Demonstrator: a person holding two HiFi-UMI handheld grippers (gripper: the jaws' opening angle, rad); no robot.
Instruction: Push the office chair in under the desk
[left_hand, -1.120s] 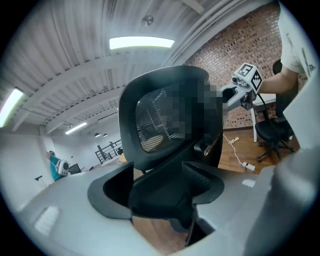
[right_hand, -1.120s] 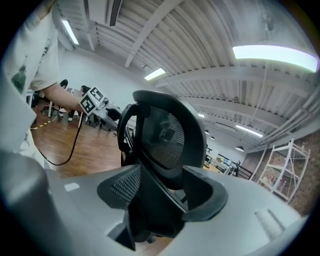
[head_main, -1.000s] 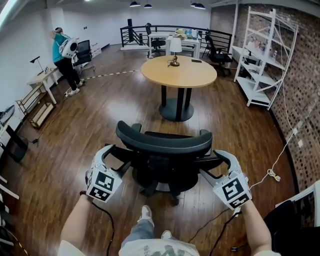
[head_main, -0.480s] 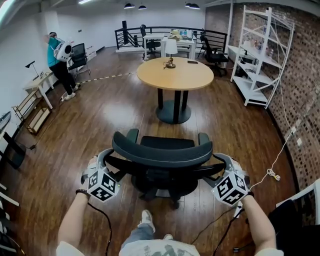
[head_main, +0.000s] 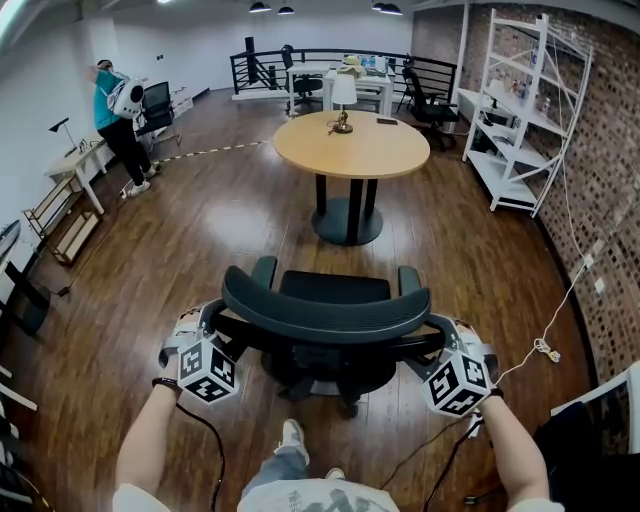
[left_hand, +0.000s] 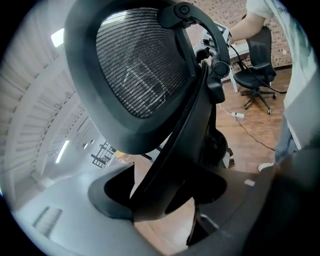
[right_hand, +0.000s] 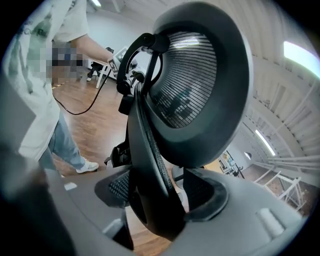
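A black mesh office chair (head_main: 326, 312) stands with its back to me, facing the round wooden table (head_main: 352, 146). My left gripper (head_main: 213, 320) is on the left side of the chair's back frame, and my right gripper (head_main: 441, 330) on the right side. In the left gripper view, the dark frame bar (left_hand: 172, 150) fills the gap between the jaws of the left gripper (left_hand: 165, 196). The right gripper (right_hand: 156, 201) has the frame edge (right_hand: 145, 150) between its jaws the same way. Both pairs of jaws have just been closing on the frame.
A small table lamp (head_main: 343, 96) stands on the round table. A white shelf unit (head_main: 520, 110) lines the brick wall at right, and a cable (head_main: 545, 350) lies on the wooden floor. A person (head_main: 112, 110) stands far left near low desks. More chairs and desks are at the back.
Both grippers have rolled and sunk a little along the chair's back frame. The chair back now shows lower in view, with its armrests visible beyond it.
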